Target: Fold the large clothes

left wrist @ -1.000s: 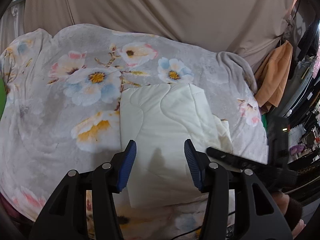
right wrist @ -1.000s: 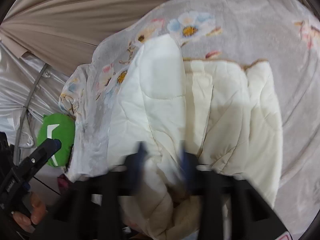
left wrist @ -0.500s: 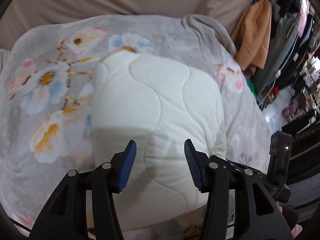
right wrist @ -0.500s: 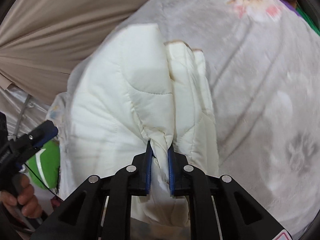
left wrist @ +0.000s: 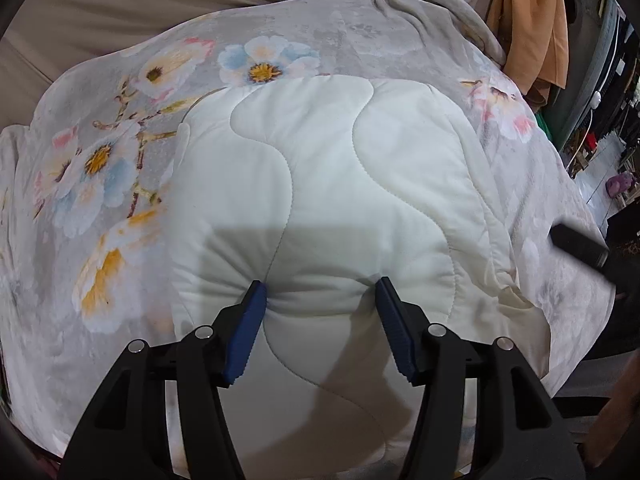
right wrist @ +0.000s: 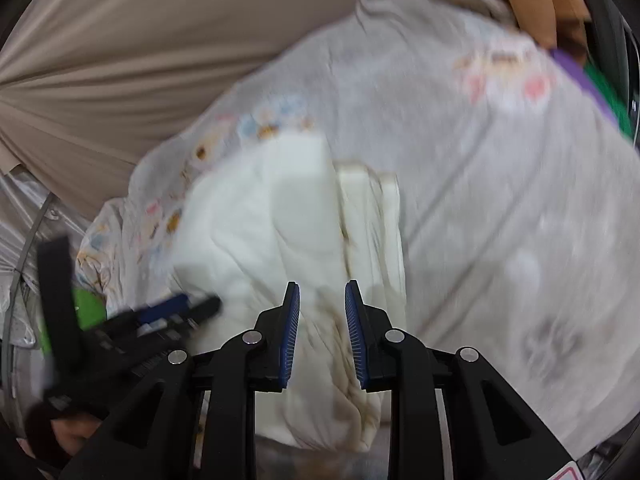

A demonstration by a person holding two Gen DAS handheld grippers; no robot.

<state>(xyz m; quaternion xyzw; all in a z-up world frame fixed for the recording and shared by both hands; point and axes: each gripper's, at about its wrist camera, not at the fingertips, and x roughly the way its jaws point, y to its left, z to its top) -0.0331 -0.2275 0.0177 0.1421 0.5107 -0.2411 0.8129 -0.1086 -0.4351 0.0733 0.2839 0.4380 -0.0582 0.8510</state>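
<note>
Now left gripper (left wrist: 320, 300) jaws opening, tips dented into quilted garment (left wrist: 320, 184); right gripper (right wrist: 322, 304) jaws opening, garment fold loose between.

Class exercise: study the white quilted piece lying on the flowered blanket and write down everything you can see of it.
The white quilted piece is a padded, soft-looking textile stitched in wavy lines, folded into a thick, roughly rectangular bundle. It lies flat on the grey floral blanket. Its right side shows stacked folded layers, slightly cream-coloured. The left gripper, jaws opening, presses both tips into its near part, puckering the fabric between them. In the blurred right wrist view the right gripper, jaws opening, stands over its layered edge; contact there is unclear.
</note>
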